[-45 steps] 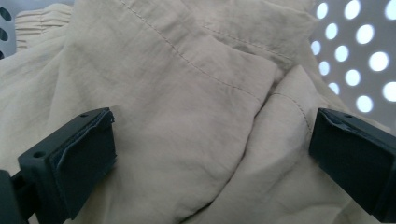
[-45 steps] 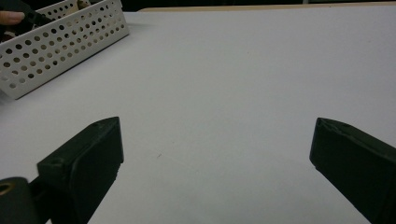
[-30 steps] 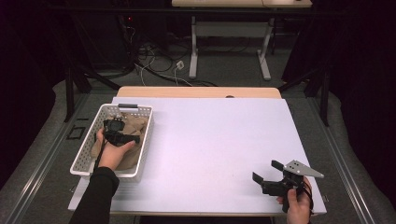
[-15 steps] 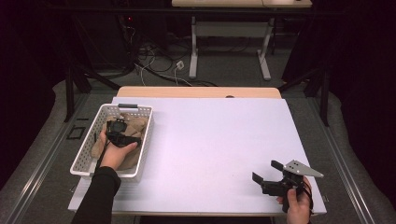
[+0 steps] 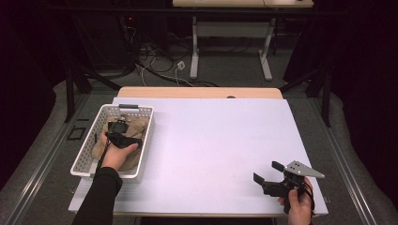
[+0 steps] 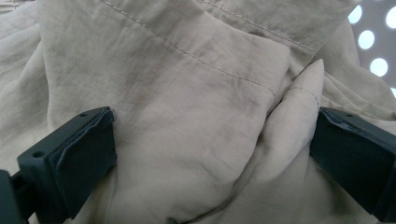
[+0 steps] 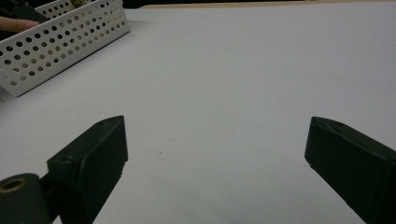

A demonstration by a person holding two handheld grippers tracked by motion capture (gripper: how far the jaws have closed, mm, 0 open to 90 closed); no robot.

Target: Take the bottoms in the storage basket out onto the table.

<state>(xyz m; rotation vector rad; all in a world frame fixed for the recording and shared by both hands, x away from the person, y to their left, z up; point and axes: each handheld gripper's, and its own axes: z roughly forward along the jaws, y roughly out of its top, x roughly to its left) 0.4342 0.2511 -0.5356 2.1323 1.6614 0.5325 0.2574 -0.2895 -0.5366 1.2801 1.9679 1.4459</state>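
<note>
the left gripper's fingers [image 6: 70,163] stand wide apart with a bulge of cloth [image 6: 187,116] between them; the pads lie against the fabric at each side, but it is not pinched flat, so the grip is open. the cloth is a thin, beige, woven piece, heavily creased, with straight stitched seams running across its upper part and a folded edge poking up beside the finger at the right of the left gripper view. it is bunched into a heap with no clear long axis and no direction it points in; the heap runs roughly along the length of the basket [image 5: 87,171].

in the high view the left gripper [image 5: 119,133] sits down in the white perforated basket, on top of the cloth [image 5: 136,126], with the hand [image 5: 117,154] just behind it. the basket stands at the left edge of the tabletop [image 5: 211,150], its long side running away from the person.

the right gripper's fingers [image 7: 93,158] have just been closing a little, yet a broad gap remains and nothing lies between them, just bare white tabletop. the right gripper [image 5: 270,176] is at the near right corner of the tabletop, well apart from the basket, fingers aimed toward the left.
</note>
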